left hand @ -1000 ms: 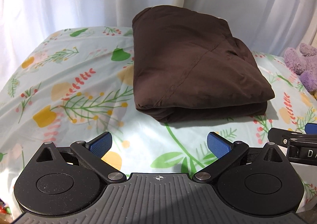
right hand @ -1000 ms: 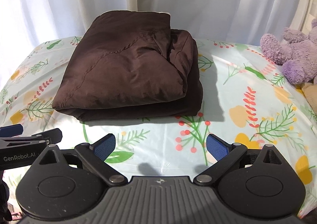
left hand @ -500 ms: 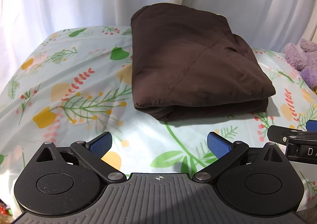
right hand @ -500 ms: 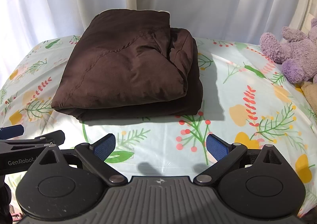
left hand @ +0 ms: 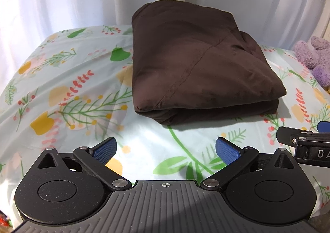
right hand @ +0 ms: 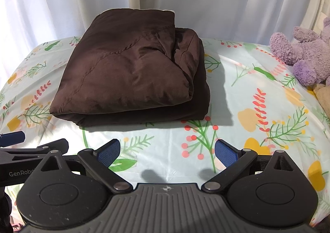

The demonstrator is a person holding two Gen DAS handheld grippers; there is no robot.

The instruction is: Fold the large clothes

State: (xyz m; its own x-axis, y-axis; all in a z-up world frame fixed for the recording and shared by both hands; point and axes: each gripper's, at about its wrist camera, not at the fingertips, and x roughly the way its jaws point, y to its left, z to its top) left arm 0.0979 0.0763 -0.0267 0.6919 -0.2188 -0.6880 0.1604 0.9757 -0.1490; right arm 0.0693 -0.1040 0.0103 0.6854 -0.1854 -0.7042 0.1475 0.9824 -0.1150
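The left gripper (left hand: 166, 148) is hovering with fingers spread wide, gripping nothing, just in front of the folded brown garment (left hand: 198, 61). The garment is lying in a neat stack on the floral sheet (left hand: 72, 92), near the white curtains (right hand: 226, 2). The right gripper (right hand: 167, 151) is gaping equally wide and empty before the garment. A purple plush toy (right hand: 303, 51) is sitting right of the garment.
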